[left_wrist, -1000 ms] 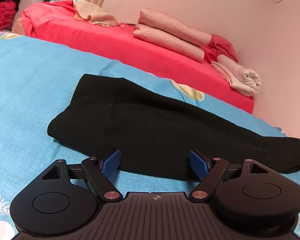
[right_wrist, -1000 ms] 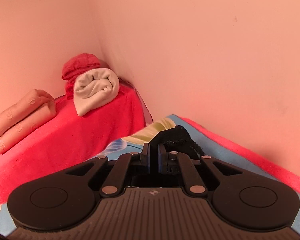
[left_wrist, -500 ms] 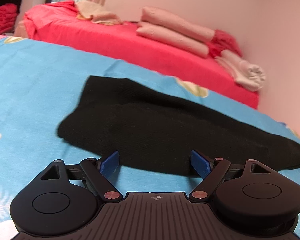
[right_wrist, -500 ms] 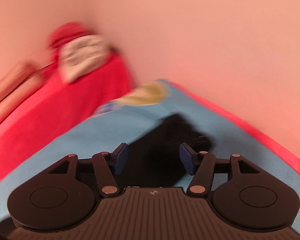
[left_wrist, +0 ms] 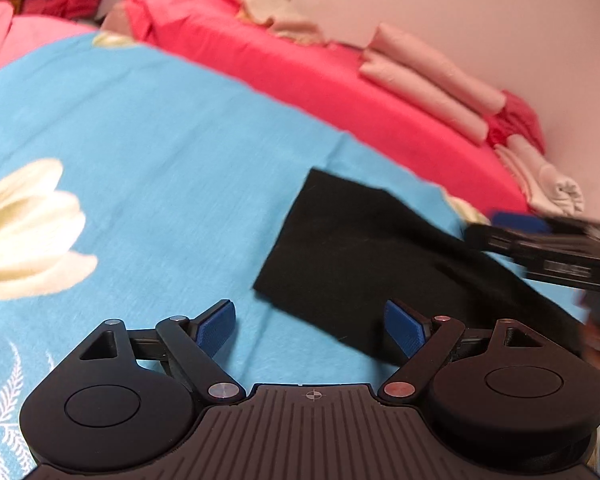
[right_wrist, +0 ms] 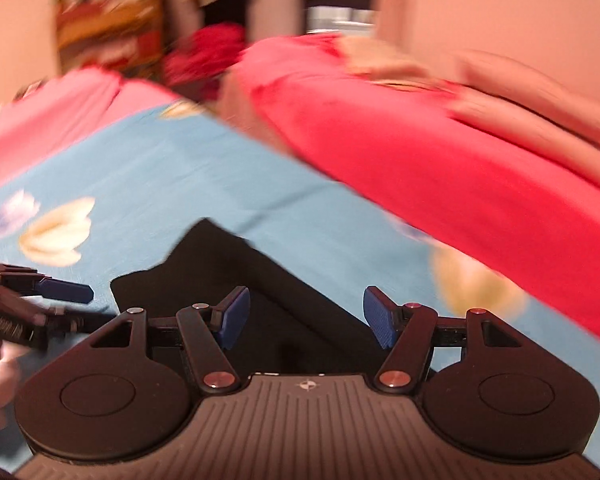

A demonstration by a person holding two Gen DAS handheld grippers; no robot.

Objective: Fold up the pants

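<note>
While the black pants (left_wrist: 364,248) lie flat on the blue sheet (left_wrist: 160,152), near the red bed (left_wrist: 340,92), the left gripper (left_wrist: 310,326) hovers spread and empty; the right gripper (right_wrist: 306,316), just been opening, grips nothing.
</note>
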